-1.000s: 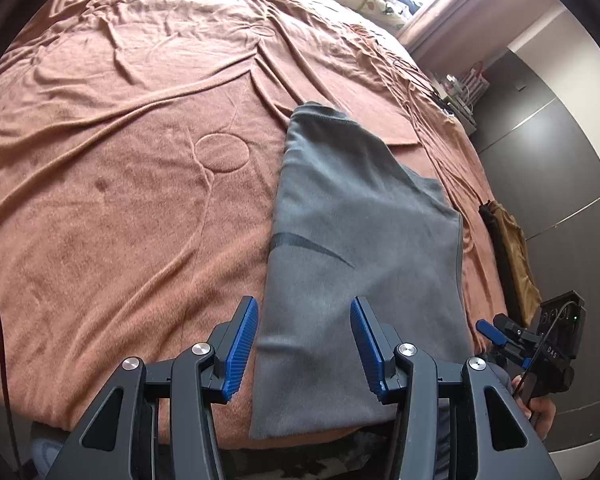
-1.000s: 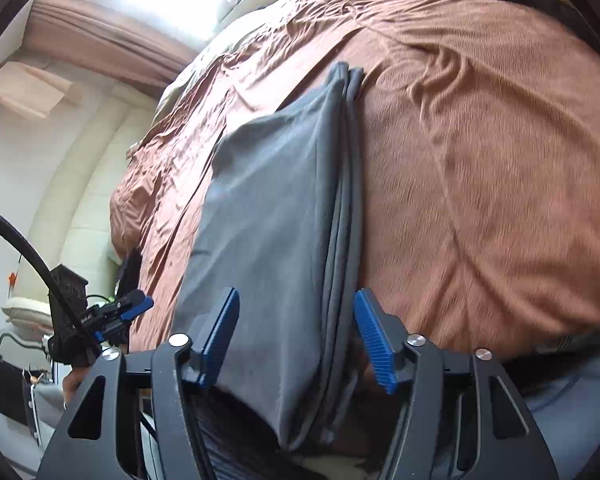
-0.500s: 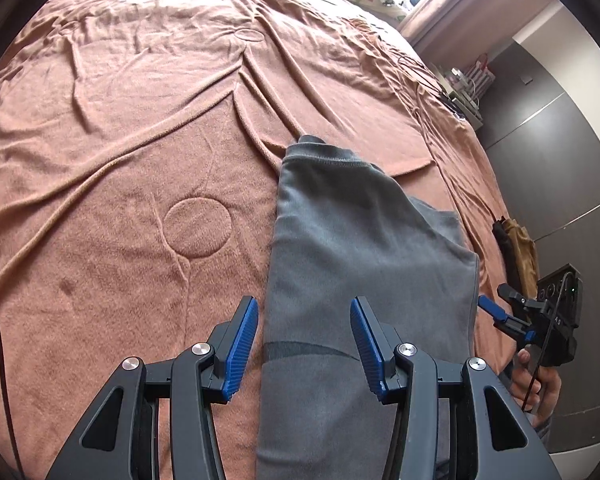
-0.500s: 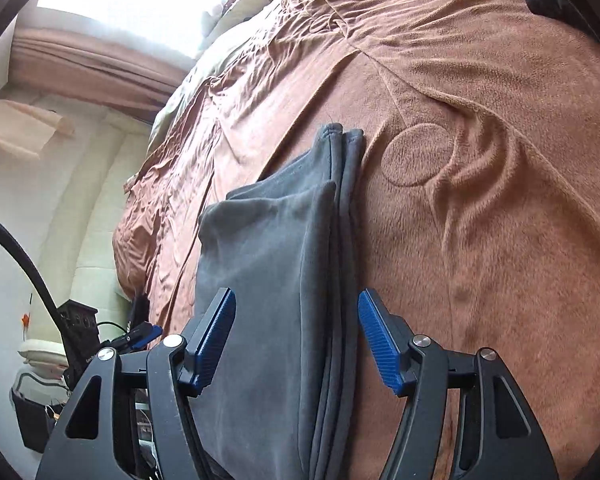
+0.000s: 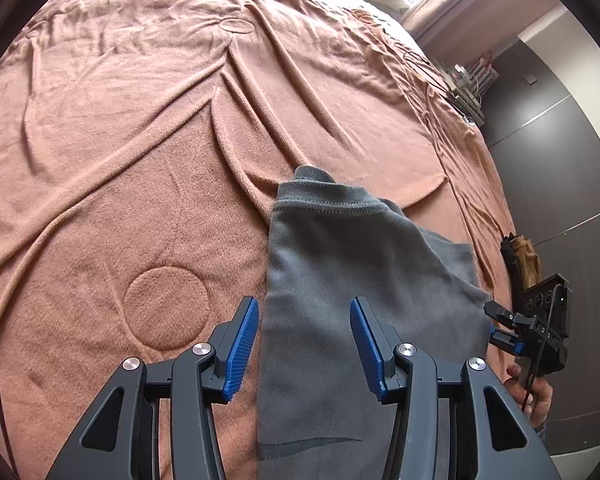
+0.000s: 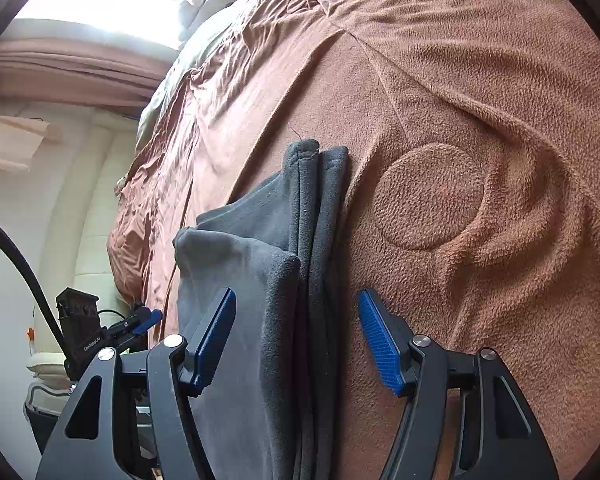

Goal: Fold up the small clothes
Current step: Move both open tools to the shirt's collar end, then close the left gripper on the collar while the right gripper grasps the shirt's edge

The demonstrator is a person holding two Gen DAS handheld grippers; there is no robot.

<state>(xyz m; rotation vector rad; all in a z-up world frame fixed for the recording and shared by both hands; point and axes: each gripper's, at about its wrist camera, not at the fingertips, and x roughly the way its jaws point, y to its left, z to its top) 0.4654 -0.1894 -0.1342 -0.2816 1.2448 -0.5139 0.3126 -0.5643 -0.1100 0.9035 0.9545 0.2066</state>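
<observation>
A grey fleece garment, folded lengthwise into a long strip, lies flat on the brown blanket. Its hemmed far end points away from me. My left gripper hovers over the strip's left part, open, its blue pads clear of the cloth. In the right wrist view the garment shows its stacked folded edges on the right side. My right gripper stands open above those edges and holds nothing. The right gripper also shows in the left wrist view at the garment's right edge, held by a hand.
The brown fleece blanket covers the bed in long creases, with a round stitched mark left of the garment. Patterned bedding lies at the far end. A dark wardrobe stands past the right bedside. A brown and black item sits at that edge.
Both grippers have travelled forward along the garment toward its far hemmed end, which now looks much closer. Their jaws kept the same width. The garment has not shifted.
</observation>
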